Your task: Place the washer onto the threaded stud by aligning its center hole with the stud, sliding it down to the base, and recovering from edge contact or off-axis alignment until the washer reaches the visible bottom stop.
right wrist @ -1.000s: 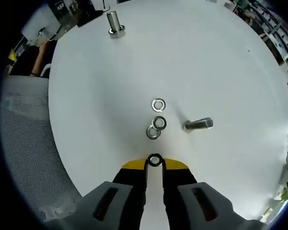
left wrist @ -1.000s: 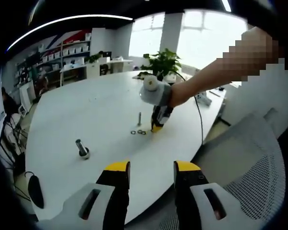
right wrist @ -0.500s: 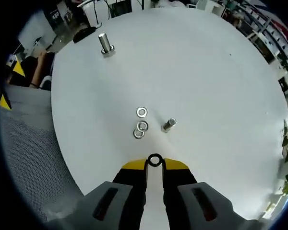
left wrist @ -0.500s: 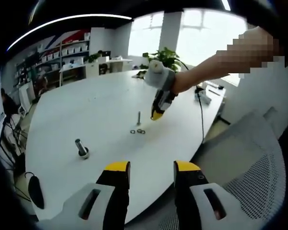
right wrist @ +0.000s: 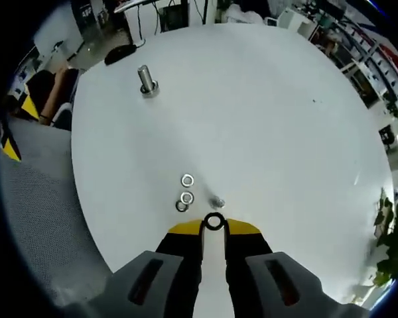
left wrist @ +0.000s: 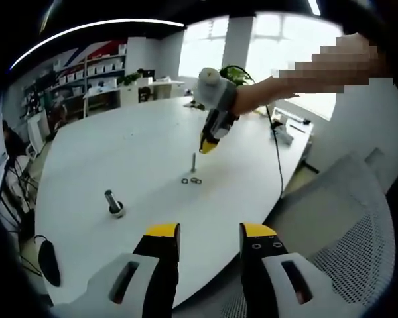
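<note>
- Your right claw (right wrist: pixel 213 228) has the washer (right wrist: pixel 214 222) pinched at its tips, hanging above the stud (right wrist: pixel 217 201).
- Next: center the hole, then lower it.
- Left claw (left wrist: pixel 209 233) sits wide, empty.

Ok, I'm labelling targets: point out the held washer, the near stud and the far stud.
washer (right wrist: pixel 214 222), right gripper view, on its ring.
near stud (right wrist: pixel 217 202), right gripper view, on its top end.
far stud (right wrist: pixel 145 80), right gripper view, on its shaft.
</note>
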The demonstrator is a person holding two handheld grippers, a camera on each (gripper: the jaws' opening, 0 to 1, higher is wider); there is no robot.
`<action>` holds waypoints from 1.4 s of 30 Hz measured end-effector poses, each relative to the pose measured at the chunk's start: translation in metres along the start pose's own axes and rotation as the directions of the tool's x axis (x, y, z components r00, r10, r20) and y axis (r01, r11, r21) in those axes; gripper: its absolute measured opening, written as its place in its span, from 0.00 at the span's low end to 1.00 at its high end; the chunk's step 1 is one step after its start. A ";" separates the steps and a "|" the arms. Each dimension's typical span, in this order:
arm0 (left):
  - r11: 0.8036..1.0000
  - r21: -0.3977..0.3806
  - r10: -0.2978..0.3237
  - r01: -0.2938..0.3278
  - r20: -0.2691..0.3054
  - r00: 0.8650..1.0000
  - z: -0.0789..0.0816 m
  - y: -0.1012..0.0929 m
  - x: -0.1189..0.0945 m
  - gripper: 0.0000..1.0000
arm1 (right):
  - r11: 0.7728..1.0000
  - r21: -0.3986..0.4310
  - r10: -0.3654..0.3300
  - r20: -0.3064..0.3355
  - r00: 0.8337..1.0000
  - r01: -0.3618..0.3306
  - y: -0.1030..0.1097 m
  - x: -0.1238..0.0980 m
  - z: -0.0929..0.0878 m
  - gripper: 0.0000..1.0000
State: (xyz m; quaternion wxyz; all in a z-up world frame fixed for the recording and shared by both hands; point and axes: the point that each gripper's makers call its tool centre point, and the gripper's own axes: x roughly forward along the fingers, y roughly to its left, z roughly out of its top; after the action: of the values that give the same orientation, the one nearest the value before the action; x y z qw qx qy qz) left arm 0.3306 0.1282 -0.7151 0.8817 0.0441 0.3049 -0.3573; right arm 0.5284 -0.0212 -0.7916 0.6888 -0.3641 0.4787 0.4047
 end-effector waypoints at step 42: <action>1.000 0.003 0.029 -0.029 -0.018 0.999 -0.002 0.005 0.001 0.33 | 0.999 -0.017 0.040 -0.112 0.993 -0.042 -0.004 0.049 -0.011 0.13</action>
State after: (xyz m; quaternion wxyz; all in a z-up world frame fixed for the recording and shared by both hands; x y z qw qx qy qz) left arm 0.3339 0.1321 -0.7186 0.8839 0.0531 0.3116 -0.3447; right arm 0.5383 -0.0224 -0.8405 0.6490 -0.3830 0.5197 0.4025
